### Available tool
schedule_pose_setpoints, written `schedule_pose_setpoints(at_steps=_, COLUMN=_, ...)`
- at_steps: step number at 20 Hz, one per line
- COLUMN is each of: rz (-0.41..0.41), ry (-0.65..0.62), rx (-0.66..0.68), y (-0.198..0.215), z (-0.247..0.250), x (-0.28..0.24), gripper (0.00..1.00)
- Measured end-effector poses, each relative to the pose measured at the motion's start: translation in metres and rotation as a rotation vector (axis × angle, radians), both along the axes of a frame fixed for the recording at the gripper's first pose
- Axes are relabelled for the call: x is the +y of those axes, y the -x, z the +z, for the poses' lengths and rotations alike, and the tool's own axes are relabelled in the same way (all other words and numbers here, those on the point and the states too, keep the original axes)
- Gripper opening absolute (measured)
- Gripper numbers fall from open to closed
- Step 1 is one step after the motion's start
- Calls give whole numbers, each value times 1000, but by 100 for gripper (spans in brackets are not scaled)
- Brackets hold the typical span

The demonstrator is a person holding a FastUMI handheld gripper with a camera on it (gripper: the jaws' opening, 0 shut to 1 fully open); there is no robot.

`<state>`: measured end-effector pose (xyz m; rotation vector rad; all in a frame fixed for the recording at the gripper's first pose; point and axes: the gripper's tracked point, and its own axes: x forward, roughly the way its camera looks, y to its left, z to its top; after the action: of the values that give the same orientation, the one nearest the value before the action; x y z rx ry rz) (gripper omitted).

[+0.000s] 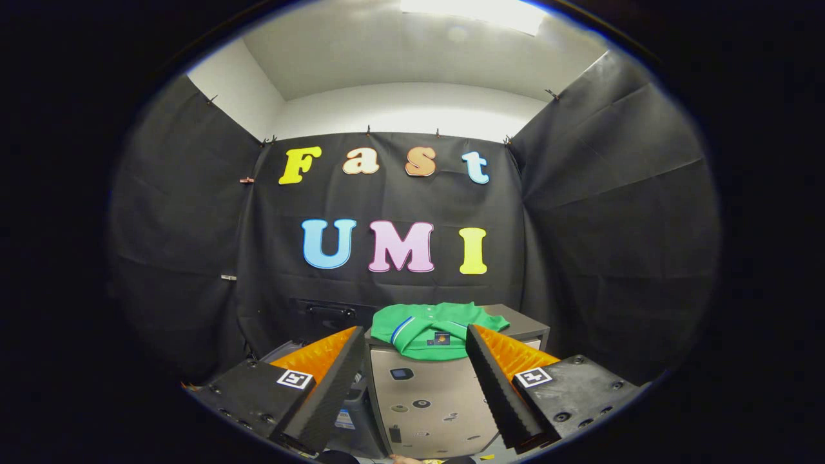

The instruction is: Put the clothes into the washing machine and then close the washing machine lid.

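Gripper [416, 338] released, fingers spread wide with nothing between them; green shirt [433, 330] lies folded on top of the grey cabinet [432, 399], just beyond the fingertips.

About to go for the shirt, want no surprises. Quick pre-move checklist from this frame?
1. Claw open: ok, fingers spread wide, nothing between them.
2. Green shirt located: ok, folded on top of the grey cabinet, beyond the fingertips.
3. Shirt centred between the fingers: ok, roughly in the gap.
4. Path to shirt: ok, nothing between claw and shirt.
5. Washing machine lid open: cannot tell, the machine isn't identifiable here.
6. Shirt's front edge graspable: ok, it drapes over the cabinet's front edge.
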<state>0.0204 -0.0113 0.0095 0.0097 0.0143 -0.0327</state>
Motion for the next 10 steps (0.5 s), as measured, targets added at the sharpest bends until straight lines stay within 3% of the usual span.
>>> schedule_pose_setpoints(at_steps=10, rz=17, ry=17, rx=89, y=-97, z=0, x=-4, gripper=98)
